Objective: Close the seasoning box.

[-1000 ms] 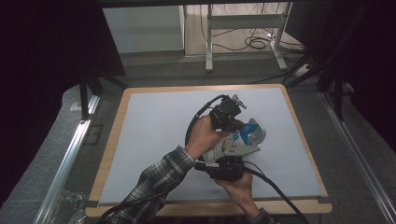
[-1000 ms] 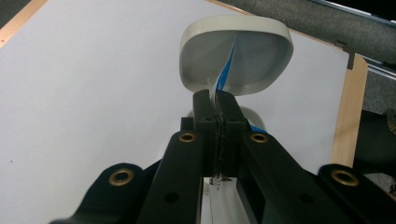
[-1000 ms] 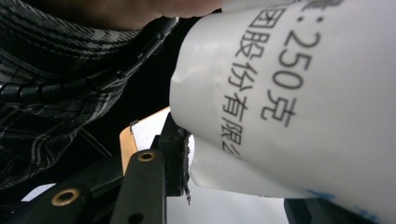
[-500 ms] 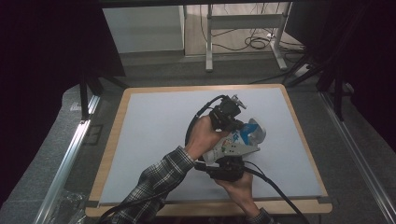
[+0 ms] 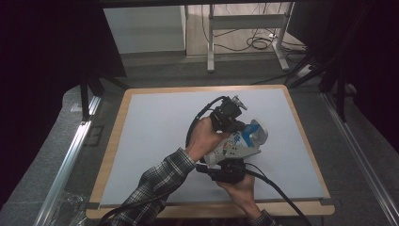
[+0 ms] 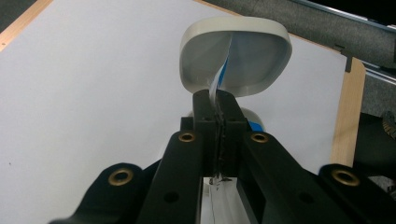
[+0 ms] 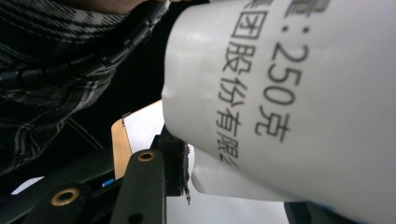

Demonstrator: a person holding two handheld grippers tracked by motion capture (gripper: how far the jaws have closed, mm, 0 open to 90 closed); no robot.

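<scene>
The white plastic bottle lies tilted over the right half of the pale mat, well clear of the mat's wooden border; open mat lies left of the bottle. No change from the earlier frames. The left gripper is clamped on a thin blue-white strip at the bottle's oval rim. The right gripper grips the bottle's smooth printed body.

No visible change across frames: left gripper, right gripper, white bottle all in same place, same pose; hands unmoved, grips unaltered.
</scene>
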